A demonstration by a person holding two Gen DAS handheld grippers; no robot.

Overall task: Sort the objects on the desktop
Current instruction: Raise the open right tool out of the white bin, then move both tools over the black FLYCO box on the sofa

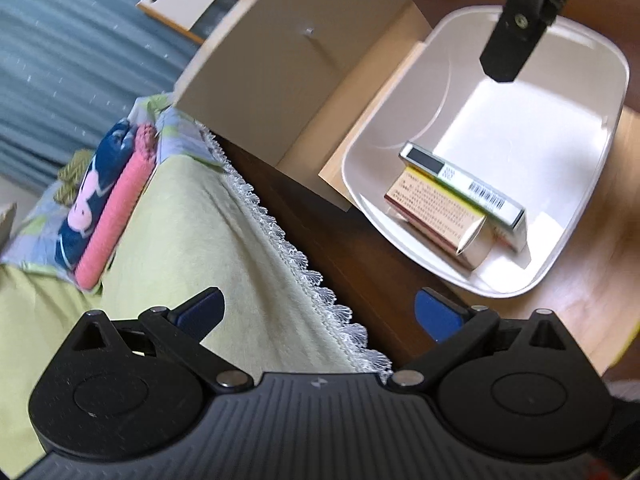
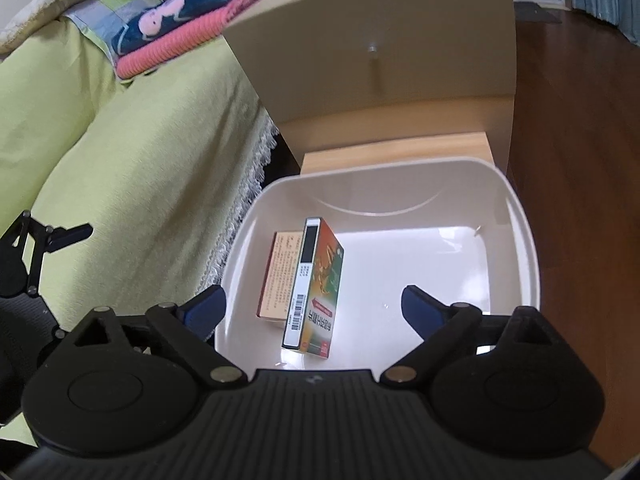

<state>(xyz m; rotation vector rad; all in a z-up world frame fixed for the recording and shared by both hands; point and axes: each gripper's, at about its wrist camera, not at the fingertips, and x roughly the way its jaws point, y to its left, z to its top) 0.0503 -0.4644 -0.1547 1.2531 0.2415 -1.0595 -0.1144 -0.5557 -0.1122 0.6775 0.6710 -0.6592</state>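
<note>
Left gripper (image 1: 320,312): bottom of the left wrist view, blue-padded fingers (image 1: 438,314) spread wide with nothing between them; it hangs over the lace edge of the bed cover and a dark strip below.
Right gripper (image 2: 314,306): bottom of the right wrist view, fingers (image 2: 420,308) released and wide apart, empty, poised above the near rim of the tray; in the left wrist view one of its black fingers shows at upper right, over the tray's far side.
Tray (image 2: 520,240): white, rounded, deep-walled, centre of the right wrist view and right half of the left wrist view; it rests on the light wooden surface (image 2: 394,150).
Green-orange box (image 2: 320,284): inside the tray, left of centre in the right wrist view, standing on a long edge and tilted against the other box, barcode side facing up.
Tan box (image 2: 280,276): inside the tray, just left of the green-orange box and touching it, lying lower, printed text on its face.
Cream panel (image 2: 380,36): upright board behind the tray, top centre of the right wrist view, with a small knob and a green round sticker at its upper right corner.
Bed (image 2: 120,152): left side of both views, under a yellow-green cover with a white lace fringe.
Folded cloths (image 2: 188,28): upper left of the right wrist view, a dark blue patterned piece stacked on a pink one, on the bed.
Floor (image 2: 572,120): dark wood boards, right edge of the right wrist view.
</note>
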